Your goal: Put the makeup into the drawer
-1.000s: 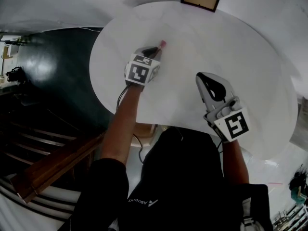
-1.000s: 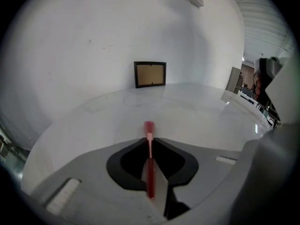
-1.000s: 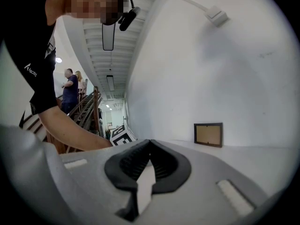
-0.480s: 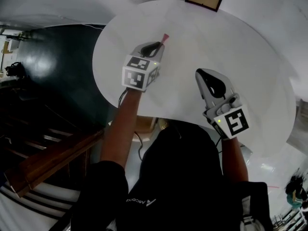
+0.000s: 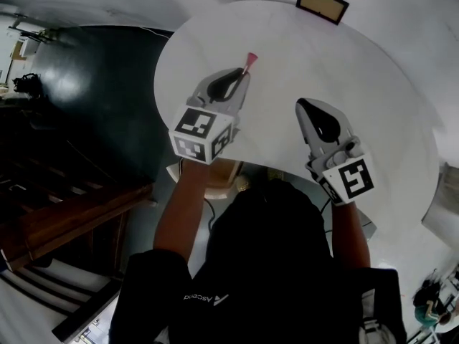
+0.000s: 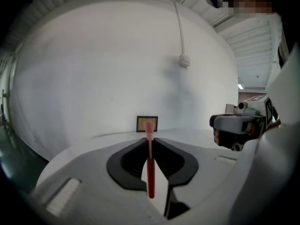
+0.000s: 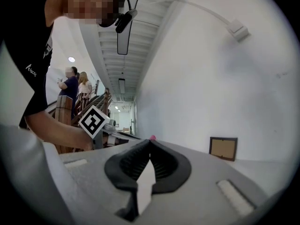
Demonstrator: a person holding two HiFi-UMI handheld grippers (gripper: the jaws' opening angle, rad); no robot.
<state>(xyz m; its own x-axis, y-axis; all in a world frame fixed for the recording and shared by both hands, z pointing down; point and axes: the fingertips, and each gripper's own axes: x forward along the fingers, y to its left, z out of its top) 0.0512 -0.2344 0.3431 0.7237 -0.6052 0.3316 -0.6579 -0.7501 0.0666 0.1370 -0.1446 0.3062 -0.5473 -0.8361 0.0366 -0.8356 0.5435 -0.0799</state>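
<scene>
A thin red makeup stick (image 5: 249,61) with a paler pink tip is clamped between the pads of my left gripper (image 5: 242,76), which is lifted above the round white table (image 5: 380,113). In the left gripper view the stick (image 6: 150,165) runs straight along the jaws of that gripper (image 6: 150,142), its tip poking past them. My right gripper (image 5: 302,106) hovers to the right of it over the table. Its jaws meet at the tips in the right gripper view (image 7: 149,142), with nothing between them.
A small dark-framed tan panel (image 5: 323,3) stands at the table's far edge against the white wall, also seen as the panel (image 6: 146,123) beyond the stick. Wooden stairs (image 5: 64,228) and a dark floor lie to the left of the table. People (image 7: 75,86) stand far off.
My left gripper has risen off the table with the red stick and tilted up. The right gripper has shifted slightly.
</scene>
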